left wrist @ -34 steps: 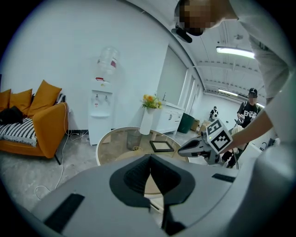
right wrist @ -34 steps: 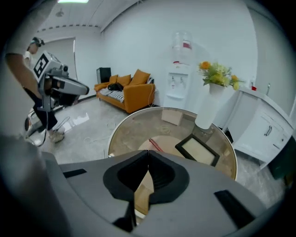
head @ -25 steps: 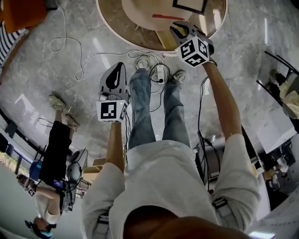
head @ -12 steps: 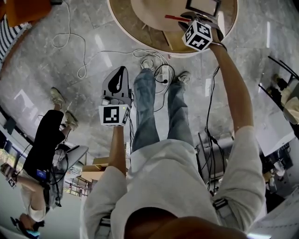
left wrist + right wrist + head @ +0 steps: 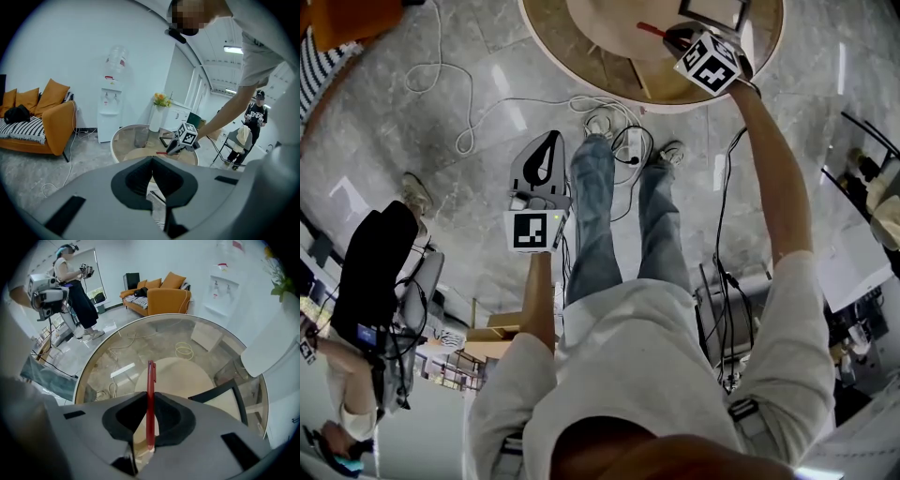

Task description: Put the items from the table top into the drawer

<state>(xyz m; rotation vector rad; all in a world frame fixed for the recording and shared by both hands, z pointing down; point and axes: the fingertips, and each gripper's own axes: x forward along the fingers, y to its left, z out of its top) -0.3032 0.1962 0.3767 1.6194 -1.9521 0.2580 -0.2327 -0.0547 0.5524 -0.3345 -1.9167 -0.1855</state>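
Observation:
A red pen (image 5: 151,376) sticks out between the jaws of my right gripper (image 5: 150,398) and points out over the round glass table (image 5: 89,376). These jaws have just been closing and now press on the pen. In the head view the right gripper (image 5: 672,36) reaches over the table (image 5: 581,70) at the top, with the pen (image 5: 650,27) at its tip. My left gripper (image 5: 546,142) hangs over the floor beside the person's legs, jaws together and nothing between them. From the left gripper (image 5: 152,159) I see the right gripper (image 5: 172,149) at the table.
A black-framed square thing (image 5: 225,390) lies on the table to the right of the pen. Cables and a power strip (image 5: 623,141) lie on the floor under the table edge. A person in black (image 5: 375,272) stands at the left. An orange sofa (image 5: 159,298) stands beyond the table.
My right gripper has moved up the picture and down onto the table, and its jaws have closed on the red pen. The left gripper has hardly moved.

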